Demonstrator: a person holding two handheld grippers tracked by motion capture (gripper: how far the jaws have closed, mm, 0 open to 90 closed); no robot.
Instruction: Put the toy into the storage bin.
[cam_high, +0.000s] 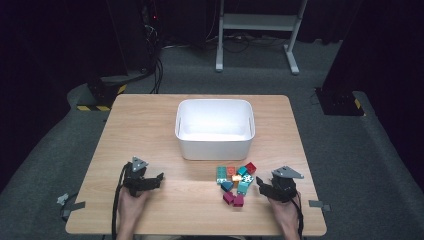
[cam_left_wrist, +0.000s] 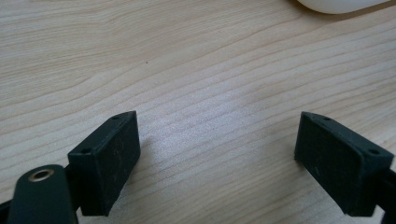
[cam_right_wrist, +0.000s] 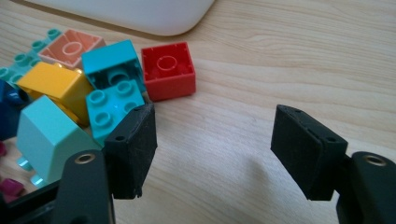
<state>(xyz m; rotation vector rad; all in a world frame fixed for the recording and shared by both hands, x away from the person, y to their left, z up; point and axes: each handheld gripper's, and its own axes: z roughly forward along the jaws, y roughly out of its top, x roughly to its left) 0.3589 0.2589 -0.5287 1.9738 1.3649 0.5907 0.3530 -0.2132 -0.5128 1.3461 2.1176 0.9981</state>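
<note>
Right tongs (cam_right_wrist: 215, 149): jaws wide apart, gripping nothing, low over worktop (cam_high: 150, 125) near front right corner. Left jaw just beside brick pile (cam_high: 236, 182); red brick (cam_right_wrist: 168, 77) ahead-left, teal brick (cam_right_wrist: 114, 107) beside jaw, yellow brick (cam_right_wrist: 53, 86) behind it. No readable writing on bricks. Left tongs (cam_left_wrist: 217, 154): jaws wide apart, holding nothing, over bare wood near front left corner. One white bin (cam_high: 215, 127) at worktop centre, behind pile.
</note>
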